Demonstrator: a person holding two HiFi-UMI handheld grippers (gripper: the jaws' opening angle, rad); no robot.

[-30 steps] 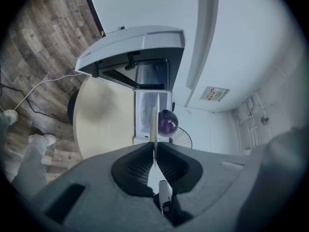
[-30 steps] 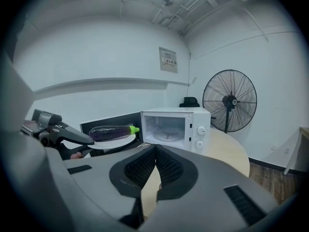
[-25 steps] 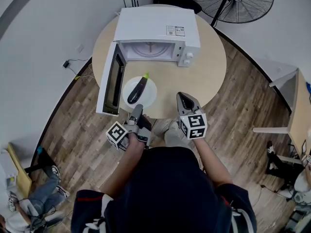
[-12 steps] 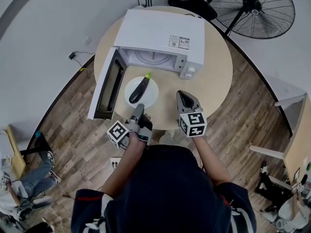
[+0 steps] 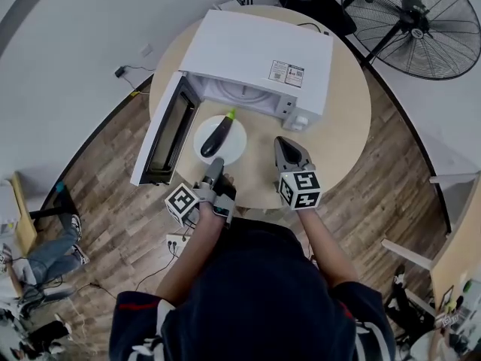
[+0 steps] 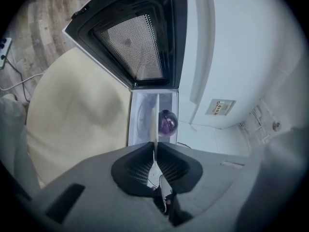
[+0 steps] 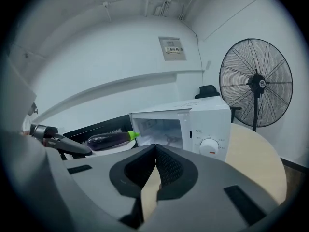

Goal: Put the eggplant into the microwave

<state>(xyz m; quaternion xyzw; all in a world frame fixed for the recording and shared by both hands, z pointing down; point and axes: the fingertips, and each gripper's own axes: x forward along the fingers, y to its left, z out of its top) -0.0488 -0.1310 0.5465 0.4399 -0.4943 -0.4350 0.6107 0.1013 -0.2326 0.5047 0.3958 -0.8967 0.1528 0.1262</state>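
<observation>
Your left gripper (image 5: 213, 168) and right gripper (image 5: 288, 143) both have fingers pressed together and empty, so spread the left ones, pinch the eggplant (image 5: 216, 134) mid-body on its white plate (image 5: 236, 150) at 12 o'clock, then slide it straight into the open microwave (image 5: 259, 51) beyond, clear of the door (image 5: 167, 130) at 10 o'clock.

Layout on the table, head view.
Microwave (image 5: 259, 59) at back of table (image 5: 338, 134), door (image 5: 167, 134) open to the left; eggplant (image 5: 216, 135) on plate (image 5: 234, 149) before the cavity; fan (image 5: 421, 21) behind, right.
</observation>
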